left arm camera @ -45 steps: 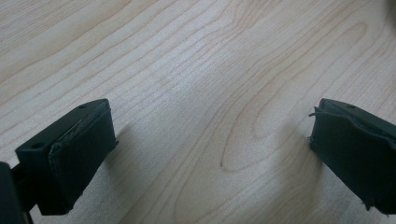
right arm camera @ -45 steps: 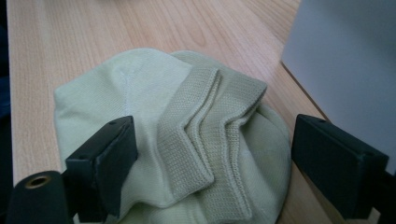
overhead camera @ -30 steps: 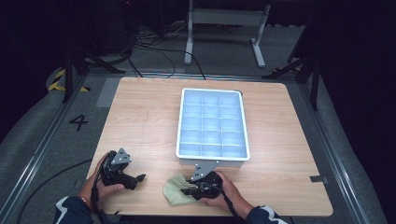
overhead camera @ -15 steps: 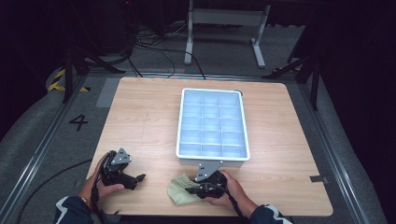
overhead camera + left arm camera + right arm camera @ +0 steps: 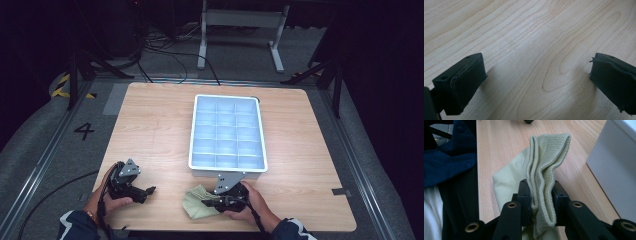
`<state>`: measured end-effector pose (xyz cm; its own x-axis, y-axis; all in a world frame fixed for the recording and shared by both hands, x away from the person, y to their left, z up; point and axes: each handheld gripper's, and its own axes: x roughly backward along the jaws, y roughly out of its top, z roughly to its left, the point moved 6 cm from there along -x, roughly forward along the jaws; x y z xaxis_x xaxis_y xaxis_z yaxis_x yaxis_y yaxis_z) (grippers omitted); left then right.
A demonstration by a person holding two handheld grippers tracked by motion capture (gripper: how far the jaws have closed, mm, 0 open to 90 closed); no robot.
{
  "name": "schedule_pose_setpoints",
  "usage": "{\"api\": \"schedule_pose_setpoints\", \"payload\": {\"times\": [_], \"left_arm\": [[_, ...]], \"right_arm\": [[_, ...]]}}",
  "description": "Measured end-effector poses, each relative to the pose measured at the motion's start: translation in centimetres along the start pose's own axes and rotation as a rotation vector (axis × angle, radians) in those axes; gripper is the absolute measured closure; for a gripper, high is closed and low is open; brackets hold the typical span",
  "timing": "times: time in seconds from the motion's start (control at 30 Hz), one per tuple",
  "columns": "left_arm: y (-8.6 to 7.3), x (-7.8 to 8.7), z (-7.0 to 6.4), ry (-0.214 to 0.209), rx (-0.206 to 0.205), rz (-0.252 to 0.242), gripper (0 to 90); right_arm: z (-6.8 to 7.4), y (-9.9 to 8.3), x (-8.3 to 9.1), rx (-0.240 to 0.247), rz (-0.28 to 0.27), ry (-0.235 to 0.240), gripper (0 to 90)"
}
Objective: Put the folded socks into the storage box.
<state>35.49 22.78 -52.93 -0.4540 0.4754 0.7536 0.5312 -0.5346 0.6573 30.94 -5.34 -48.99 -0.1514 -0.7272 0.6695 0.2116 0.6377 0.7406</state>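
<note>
While right gripper (image 5: 541, 195) pinches it: sock (image 5: 544, 170) pale green, ribbed, folded | left gripper (image 5: 536, 82) jaws spread.

Dim room, dark at every edge, light only on the wooden table (image 5: 150, 130) at centre. Grey carpet floor (image 5: 45, 150) around it, a painted 4 (image 5: 83, 131) at 9 o'clock. Metal rails (image 5: 40, 160) along both sides. Black cables (image 5: 165, 45) at 11 o'clock, a white stand (image 5: 240, 22) at 12, yellow-black tape (image 5: 62, 86) at 10.
</note>
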Motion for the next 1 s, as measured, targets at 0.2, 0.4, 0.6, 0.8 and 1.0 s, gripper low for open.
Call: {"api": "schedule_pose_setpoints", "payload": {"times": [0.2,0.4,0.6,0.8,1.0], "left_arm": [[0.0,0.0,0.0,0.000,-0.001,0.001,0.3],[0.0,0.0,0.0,0.000,0.001,0.001,0.3],[0.0,0.0,0.0,-0.001,0.002,0.002,0.3],[0.0,0.0,0.0,0.000,0.001,0.001,0.3],[0.0,0.0,0.0,0.000,0.001,0.001,0.3]], "right_arm": [[-0.3,0.2,1.6,0.004,-0.024,-0.015,74.0],[-0.6,0.5,3.6,0.013,-0.050,-0.041,74.0],[-1.0,0.8,6.2,0.012,-0.086,-0.070,73.9],[-1.8,0.9,8.8,0.000,-0.131,-0.110,73.9],[-2.9,0.9,11.0,-0.018,-0.174,-0.155,73.9]]}}
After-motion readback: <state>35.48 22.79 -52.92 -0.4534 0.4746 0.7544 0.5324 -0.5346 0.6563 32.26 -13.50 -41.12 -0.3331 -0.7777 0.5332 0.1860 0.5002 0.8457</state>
